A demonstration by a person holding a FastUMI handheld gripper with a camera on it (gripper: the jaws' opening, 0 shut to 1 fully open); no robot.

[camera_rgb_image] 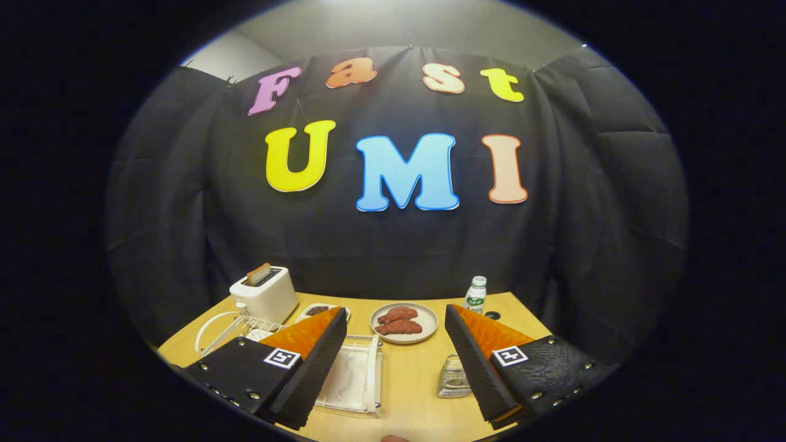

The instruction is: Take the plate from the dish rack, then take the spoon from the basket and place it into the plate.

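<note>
Step in hand, as judged: the plate is not yet taken; the approach to the dish rack (255,324) is to be made.

- White plate (207,331): seen at the far left end of the dish rack, apparently on edge, only its curved rim made out. Exact seating in the wires cannot be told.
- Toaster (265,294): stands just behind the dish rack, a slice poking out of the top.
- Small dish (316,310): sits behind the dish rack's right end, dark contents.
- Drain tray (353,374): laid against the right side of the dish rack.
- Gripper (394,313): jaws are spread wide and nothing is held; it is aimed to the right of the dish rack, well apart from the white plate.
- Meat dish (376,319): set well right of the dish rack, beyond the fingers.
- Basket (453,377): small, far right of the dish rack, close beside the right finger; whether a spoon lies in it cannot be told.
- Bottle (476,294): farthest right of the dish rack, at the back of the table (411,393).

Advice: the gripper should be swung left and lowered, jaws kept wide, until the plate's rim is taken between the fingers. The plate should be lifted straight up out of the wires, so the toaster is not struck.
</note>
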